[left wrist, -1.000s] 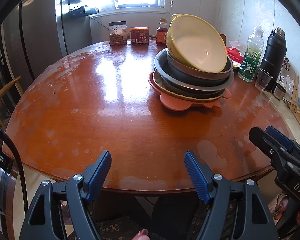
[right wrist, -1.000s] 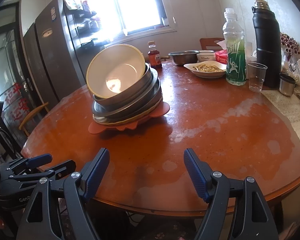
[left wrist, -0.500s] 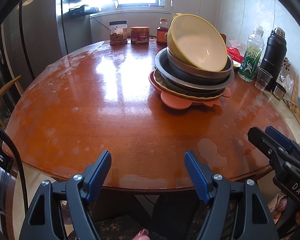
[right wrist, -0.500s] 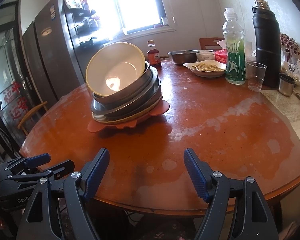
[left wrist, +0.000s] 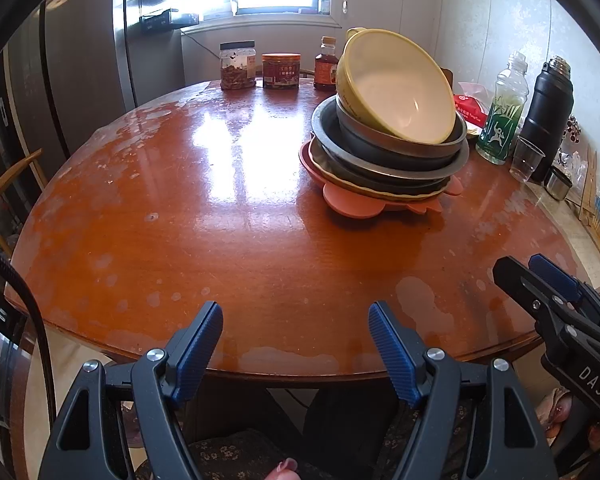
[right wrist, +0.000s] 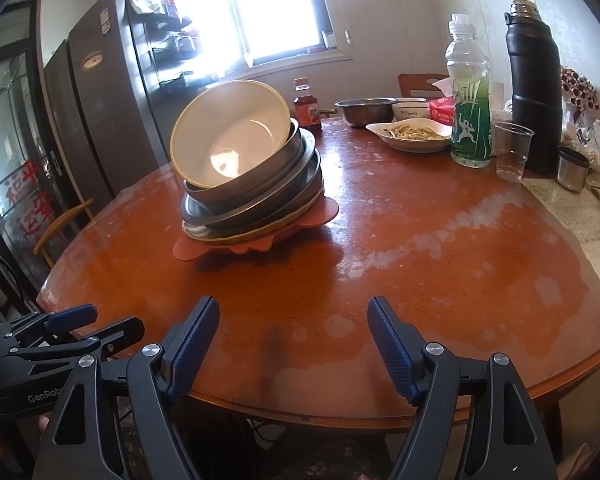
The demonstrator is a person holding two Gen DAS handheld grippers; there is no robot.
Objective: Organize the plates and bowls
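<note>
**Waiting at the table edge, both grippers empty, dishes in one leaning pile**

Hanging over the near rim of the round table [left wrist: 228, 248], the left gripper [left wrist: 296, 332] has its blue pads spread wide with nothing between them; the right gripper [right wrist: 294, 328] is held the same way, apart and empty. Held low and back like this, each has a clear line to the dishes, which I take to be the reason for the pose.

Further in stands the stack [right wrist: 256, 200]: a pink mat-like plate [left wrist: 352, 206] at the bottom, a yellow-rimmed plate and metal pans above it, and a yellow bowl [left wrist: 400, 88] on top. That bowl does not sit flat; it leans in the metal bowl beneath. The pile fits either dishes already gathered or dishes waiting to be sorted, and one moment cannot settle which.

Only the right wrist view shows, behind the stack, a metal bowl [right wrist: 364, 111], a small white bowl [right wrist: 411, 110] and a white dish of food [right wrist: 412, 135], well apart from the pile. Only the left wrist view shows two jars [left wrist: 260, 66] at the far edge. Both show the green bottle [right wrist: 469, 120] and black flask [right wrist: 534, 96].
</note>
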